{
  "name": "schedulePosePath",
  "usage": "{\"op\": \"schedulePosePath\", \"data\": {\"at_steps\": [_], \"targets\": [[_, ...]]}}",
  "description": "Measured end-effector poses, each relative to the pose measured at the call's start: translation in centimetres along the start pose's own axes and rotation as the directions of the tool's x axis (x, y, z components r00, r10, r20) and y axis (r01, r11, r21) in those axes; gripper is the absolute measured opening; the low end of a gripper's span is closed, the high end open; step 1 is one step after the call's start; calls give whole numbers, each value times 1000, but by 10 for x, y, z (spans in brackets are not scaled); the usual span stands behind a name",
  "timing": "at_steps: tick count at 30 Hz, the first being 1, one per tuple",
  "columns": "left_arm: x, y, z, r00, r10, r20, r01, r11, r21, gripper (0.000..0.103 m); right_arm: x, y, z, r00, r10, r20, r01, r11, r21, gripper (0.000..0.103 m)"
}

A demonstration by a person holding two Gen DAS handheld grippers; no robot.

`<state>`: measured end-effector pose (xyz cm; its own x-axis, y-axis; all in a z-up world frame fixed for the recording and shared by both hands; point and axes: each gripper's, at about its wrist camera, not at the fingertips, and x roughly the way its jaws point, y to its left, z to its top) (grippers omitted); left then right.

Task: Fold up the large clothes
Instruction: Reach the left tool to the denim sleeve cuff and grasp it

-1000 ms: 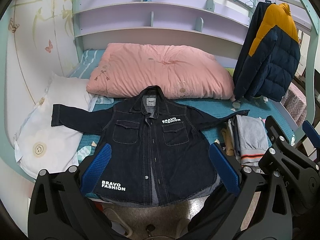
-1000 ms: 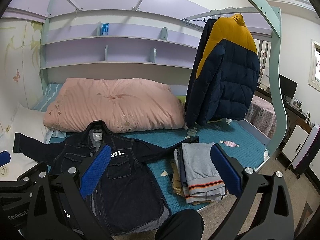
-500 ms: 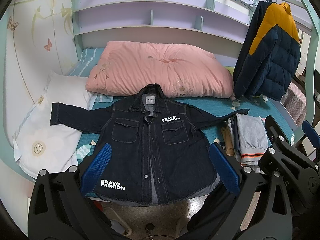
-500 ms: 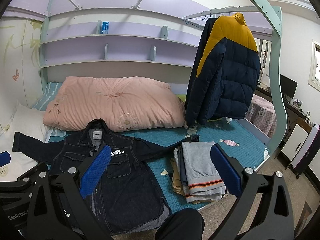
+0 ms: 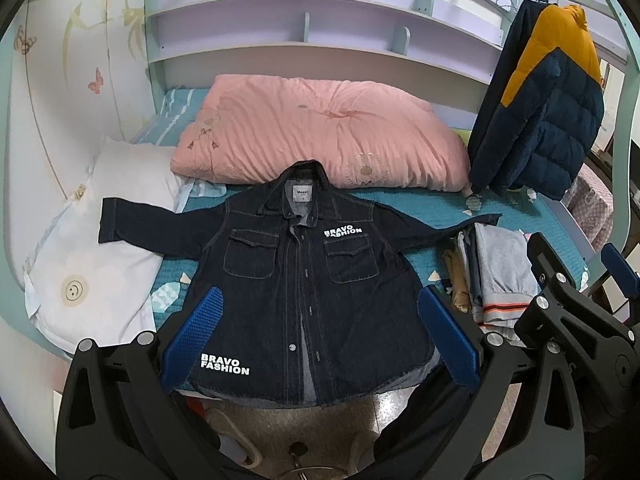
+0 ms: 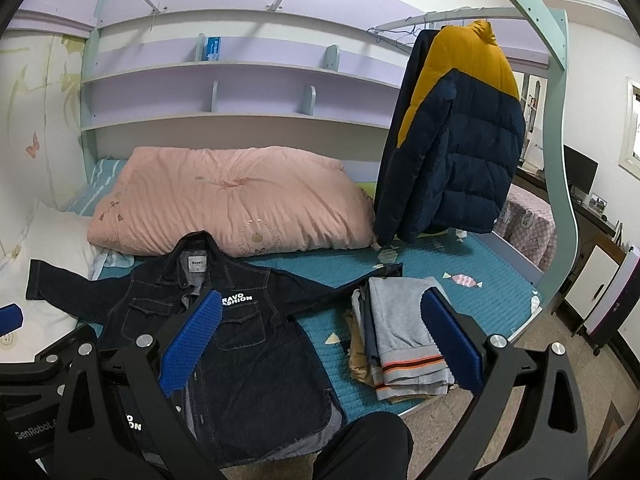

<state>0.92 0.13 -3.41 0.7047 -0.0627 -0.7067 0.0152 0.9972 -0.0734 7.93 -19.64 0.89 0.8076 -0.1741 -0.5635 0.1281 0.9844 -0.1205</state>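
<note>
A dark denim jacket [image 5: 304, 280] with white "BRAVO FASHION" print lies spread flat, front up, on the teal bed sheet [image 5: 432, 204], sleeves out to both sides. It also shows in the right wrist view [image 6: 248, 344]. Its hem hangs over the bed's near edge. My left gripper [image 5: 318, 334] is open and empty, hovering before the hem. My right gripper [image 6: 318, 338] is open and empty, between the jacket and the stack of folded clothes [image 6: 404, 340].
A pink duvet [image 5: 320, 128] lies behind the jacket. A white pillow [image 5: 96, 248] is under the left sleeve. A navy and yellow puffer jacket [image 6: 452, 136] hangs at the right. The folded stack [image 5: 492, 272] sits by the right sleeve. Purple shelves [image 5: 304, 36] line the back wall.
Both grippers have drifted slightly, so the jacket sits a little higher in the left view. The jacket has not moved. Both stay open.
</note>
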Motion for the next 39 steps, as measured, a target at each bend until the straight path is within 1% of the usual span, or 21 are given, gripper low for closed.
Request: {"op": "schedulePosePath", "data": {"at_steps": [5, 8, 11, 13, 17, 19, 23, 24, 25, 26, 27, 28, 29, 30, 32, 34, 35, 36, 37, 38, 39], "targets": [[19, 20, 6, 999, -7, -41, 6, 1000, -22, 98, 20, 20, 1, 999, 20, -33, -21, 999, -32, 96], [32, 39, 9, 998, 3, -58, -7, 998, -66, 98, 31, 36, 4, 998, 37, -54, -40, 998, -48, 96], [48, 65, 11, 996, 20, -89, -31, 993, -116, 98, 45, 58, 7, 995, 67, -73, -73, 995, -74, 96], [61, 87, 11, 993, 25, -112, -42, 987, -153, 98, 59, 77, 7, 988, 114, -105, -122, 989, -77, 96], [85, 140, 14, 989, 43, -143, -74, 974, -213, 98, 97, 117, 8, 954, 217, -206, -235, 970, -64, 96], [97, 169, 18, 987, 69, -147, -104, 964, -246, 98, 114, 140, 11, 940, 251, -232, -274, 959, -75, 96], [122, 238, 26, 981, 129, -145, -166, 943, -289, 98, 145, 187, 18, 901, 337, -275, -369, 926, -74, 96], [131, 254, 28, 976, 160, -149, -197, 937, -287, 98, 156, 203, 20, 887, 359, -290, -395, 916, -76, 95], [143, 275, 30, 961, 219, -170, -261, 923, -282, 98, 167, 219, 21, 872, 383, -303, -424, 902, -81, 89], [153, 293, 32, 948, 255, -189, -301, 911, -281, 98, 180, 235, 21, 857, 396, -331, -447, 890, -90, 77], [161, 307, 33, 942, 268, -199, -318, 905, -283, 98, 188, 246, 21, 840, 412, -352, -468, 879, -88, 71], [170, 327, 35, 940, 265, -214, -321, 900, -295, 98, 203, 262, 20, 805, 449, -388, -510, 857, -65, 62], [178, 346, 37, 943, 249, -219, -310, 897, -316, 98, 218, 278, 19, 768, 471, -434, -537, 843, -36, 54], [185, 366, 40, 948, 233, -217, -297, 891, -343, 98, 227, 288, 18, 745, 481, -462, -549, 836, -15, 50], [193, 393, 45, 946, 238, -221, -307, 878, -367, 98, 250, 313, 16, 689, 520, -505, -582, 812, 41, 31], [204, 422, 51, 950, 230, -209, -296, 874, -385, 98, 276, 345, 13, 639, 529, -558, -608, 792, 55, 20], [208, 430, 53, 949, 228, -219, -299, 870, -391, 98, 288, 359, 11, 620, 531, -577, -617, 785, 59, 17], [214, 440, 55, 950, 216, -226, -293, 868, -402, 98, 297, 369, 8, 616, 523, -589, -612, 789, 59, 16], [221, 451, 57, 957, 190, -220, -268, 869, -416, 97, 305, 377, 5, 610, 518, -599, -609, 790, 64, 15], [230, 462, 59, 959, 175, -222, -257, 866, -429, 97, 316, 392, 2, 588, 521, -618, -618, 783, 72, 11], [236, 470, 60, 957, 170, -234, -260, 860, -439, 97, 322, 399, -1, 579, 518, -630, -622, 780, 70, 10]]}}
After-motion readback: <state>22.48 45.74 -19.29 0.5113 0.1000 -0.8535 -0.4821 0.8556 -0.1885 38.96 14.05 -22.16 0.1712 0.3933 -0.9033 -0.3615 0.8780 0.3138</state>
